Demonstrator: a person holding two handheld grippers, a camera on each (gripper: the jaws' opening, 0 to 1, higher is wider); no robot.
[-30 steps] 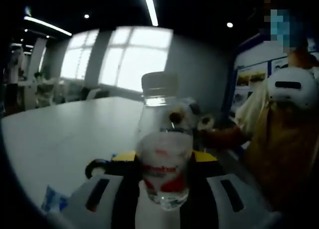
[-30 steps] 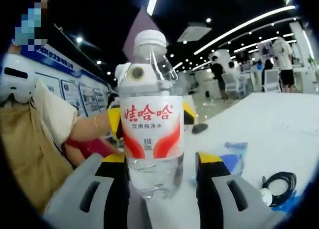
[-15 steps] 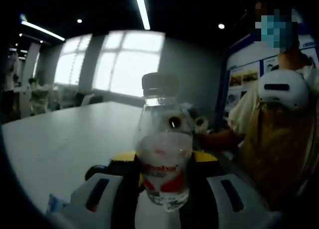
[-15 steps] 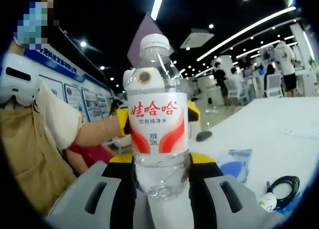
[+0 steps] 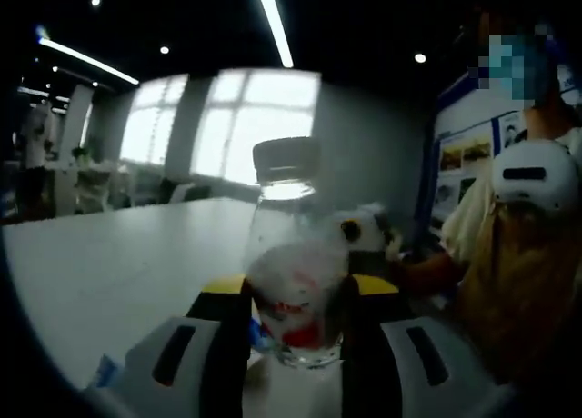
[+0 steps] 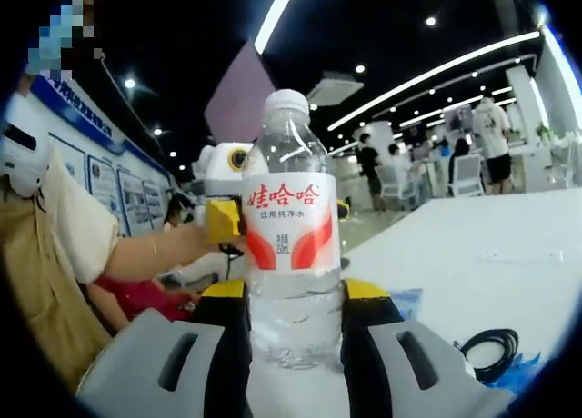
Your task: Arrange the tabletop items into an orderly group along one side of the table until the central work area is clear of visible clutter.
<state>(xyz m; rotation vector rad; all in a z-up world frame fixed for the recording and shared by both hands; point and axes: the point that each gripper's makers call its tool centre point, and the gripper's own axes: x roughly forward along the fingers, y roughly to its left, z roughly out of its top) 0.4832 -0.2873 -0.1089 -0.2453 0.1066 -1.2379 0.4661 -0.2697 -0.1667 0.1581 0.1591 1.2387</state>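
A clear water bottle [image 6: 293, 227] with a white cap and a red and white label stands upright between both pairs of fingers. In the right gripper view, the right gripper [image 6: 293, 332] has its fingers pressed against both sides of the bottle's lower body, grasping it. In the left gripper view the same bottle [image 5: 293, 254] appears from the opposite side, dim and blurred, with the left gripper [image 5: 296, 336] clenched on its lower part too. The left gripper's yellow and white body [image 6: 223, 209] shows behind the bottle in the right gripper view, held by a person's hand and forearm.

The bottle's base is hidden behind the fingers, so it is unclear whether it touches the white desk [image 6: 491, 245]. To the right of the bottle in the right gripper view, the desk stretches away wide and mostly bare toward its far edge. A coiled black cable [image 6: 486, 350] lies near the lower right, beside something blue cut off by the frame. A blue and clear packet [image 6: 406, 300] lies just behind the right finger, partly hidden.

In the left gripper view, the desk [image 5: 109, 273] stretches open to the left toward bright windows; a small blue item [image 5: 105, 373] is cut off at the lower left.
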